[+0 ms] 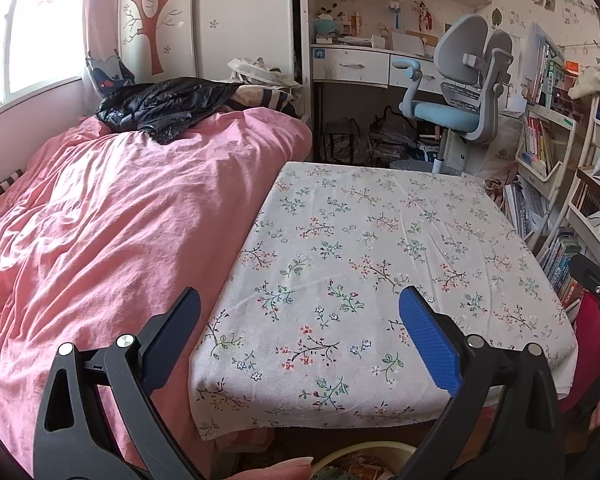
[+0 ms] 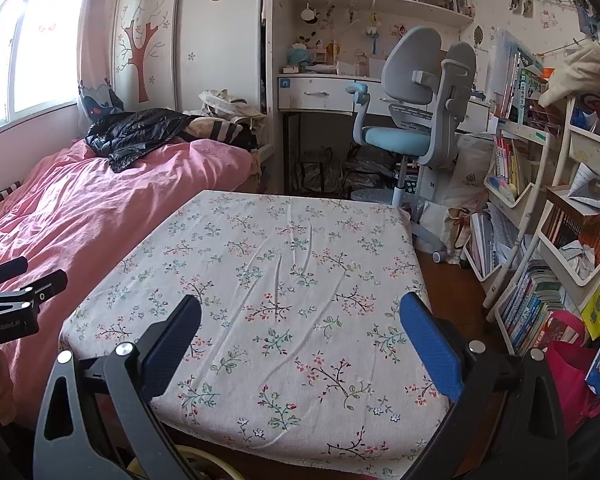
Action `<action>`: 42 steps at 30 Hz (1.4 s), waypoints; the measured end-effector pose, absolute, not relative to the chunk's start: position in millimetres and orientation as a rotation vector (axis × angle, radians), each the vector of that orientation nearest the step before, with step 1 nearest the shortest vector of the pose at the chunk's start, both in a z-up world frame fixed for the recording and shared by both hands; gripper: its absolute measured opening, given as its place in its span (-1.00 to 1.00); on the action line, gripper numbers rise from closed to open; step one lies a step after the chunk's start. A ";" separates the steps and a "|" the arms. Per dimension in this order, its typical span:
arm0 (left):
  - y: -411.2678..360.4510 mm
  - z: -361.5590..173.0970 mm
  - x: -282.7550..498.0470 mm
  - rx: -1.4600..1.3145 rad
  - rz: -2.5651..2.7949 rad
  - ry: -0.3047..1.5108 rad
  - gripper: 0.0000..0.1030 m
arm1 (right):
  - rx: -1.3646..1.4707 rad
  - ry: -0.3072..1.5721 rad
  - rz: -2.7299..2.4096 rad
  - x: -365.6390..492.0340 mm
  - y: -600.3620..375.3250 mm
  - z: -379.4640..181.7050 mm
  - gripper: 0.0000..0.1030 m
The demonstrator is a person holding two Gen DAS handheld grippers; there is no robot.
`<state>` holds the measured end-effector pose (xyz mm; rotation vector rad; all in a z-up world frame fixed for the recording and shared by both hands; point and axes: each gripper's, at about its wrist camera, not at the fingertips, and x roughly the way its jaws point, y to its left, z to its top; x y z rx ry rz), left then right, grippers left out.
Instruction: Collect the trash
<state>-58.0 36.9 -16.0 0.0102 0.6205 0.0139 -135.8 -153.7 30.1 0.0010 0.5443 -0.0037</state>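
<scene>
- the wrinkled pink quilt (image 1: 100, 216) is spread over the bed along the window wall, with a crumpled black plastic bag (image 1: 164, 108) lying at its far end; the bag is judged the likely trash holder, parked off the work area, though this cannot be confirmed.
- the square table under a white cloth printed with small flower sprigs (image 1: 364, 264) is set tight against the bed's side, its near edge toward both cameras; its whole top is bare, so no trash is seen on it.
- the grey and pale-blue swivel chair (image 2: 412, 120) is turned away beyond the table's far right corner, leaving that side free.
- the left gripper (image 1: 300, 332) is held over the table's near left corner with its jaws spread wide and nothing between them, judged ready for a pick.
- the right gripper (image 2: 300, 336) is held over the near edge, likewise spread wide and empty.
- a round pale-rimmed container (image 1: 364, 460) is glimpsed under the near edge, below the left gripper, with printed wrappers apparently inside; the task's trash is judged to sit there, though most of it is hidden.
- a fingertip (image 1: 280, 467) is seen beside that rim.
</scene>
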 end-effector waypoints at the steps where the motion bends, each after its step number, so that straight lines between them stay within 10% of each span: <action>1: 36.7 -15.9 -58.1 0.009 0.014 0.620 0.86 | 0.001 0.546 -0.004 -135.6 -154.1 29.3 0.85; 42: 34.0 -17.1 -53.6 0.025 0.036 0.644 0.86 | -0.019 0.570 -0.009 -132.8 -159.4 24.0 0.85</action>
